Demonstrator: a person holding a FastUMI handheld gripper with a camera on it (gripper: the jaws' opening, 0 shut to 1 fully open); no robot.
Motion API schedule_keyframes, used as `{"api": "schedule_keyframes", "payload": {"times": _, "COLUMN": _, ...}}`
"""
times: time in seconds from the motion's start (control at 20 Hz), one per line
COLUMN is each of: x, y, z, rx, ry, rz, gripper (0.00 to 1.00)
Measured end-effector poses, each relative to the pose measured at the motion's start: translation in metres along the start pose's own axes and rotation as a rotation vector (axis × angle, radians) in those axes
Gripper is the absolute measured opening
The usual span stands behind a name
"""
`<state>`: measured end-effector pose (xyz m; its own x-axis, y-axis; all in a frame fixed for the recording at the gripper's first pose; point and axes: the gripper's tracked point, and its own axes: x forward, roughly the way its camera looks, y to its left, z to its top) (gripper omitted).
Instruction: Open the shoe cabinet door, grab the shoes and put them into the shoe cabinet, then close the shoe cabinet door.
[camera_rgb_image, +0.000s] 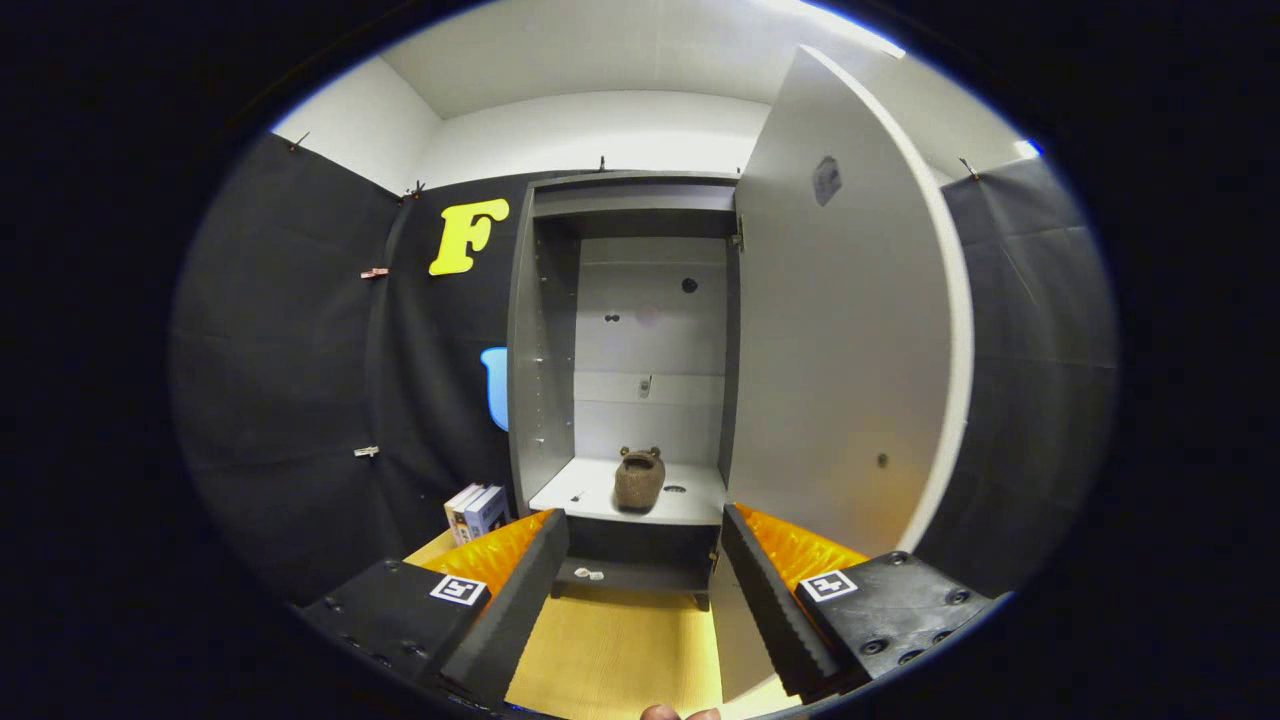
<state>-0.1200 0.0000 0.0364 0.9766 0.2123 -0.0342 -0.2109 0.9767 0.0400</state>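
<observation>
The tall grey shoe cabinet (545, 330) stands ahead against the booth wall. Its door (840, 330) is swung wide open to the right. A brown fuzzy shoe (638, 480) with small ears sits upright on the white bottom shelf (590, 495) inside the cabinet. My gripper (640, 590) is open, well back from the cabinet, with nothing between its fingers. The shoe lies beyond the fingers, straight ahead of the gap.
A few books (477, 510) stand on the floor to the left of the cabinet. A wooden floor (610, 650) runs from the fingers up to the cabinet's base. The open door's lower edge comes close to the right finger (775, 610). Black cloth walls close both sides.
</observation>
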Motion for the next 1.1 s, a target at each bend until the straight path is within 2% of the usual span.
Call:
{"api": "schedule_keyframes", "payload": {"times": 0.25, "x": -0.041, "y": -0.043, "z": -0.008, "rx": -0.019, "ry": 0.005, "rz": -0.009, "gripper": 0.98}}
{"api": "schedule_keyframes", "payload": {"times": 0.45, "x": -0.054, "y": -0.09, "z": -0.009, "rx": -0.018, "ry": 0.01, "rz": -0.061, "gripper": 0.98}}
{"api": "schedule_keyframes", "payload": {"times": 0.7, "x": -0.046, "y": -0.157, "z": -0.005, "rx": 0.063, "ry": 0.026, "rz": -0.142, "gripper": 0.98}}
{"api": "schedule_keyframes", "payload": {"times": 0.9, "x": -0.022, "y": -0.206, "z": -0.01, "rx": 0.093, "ry": 0.025, "rz": -0.198, "gripper": 0.98}}
{"api": "schedule_keyframes", "payload": {"times": 1.1, "x": 0.005, "y": -0.228, "z": -0.021, "rx": 0.106, "ry": 0.048, "rz": -0.206, "gripper": 0.98}}
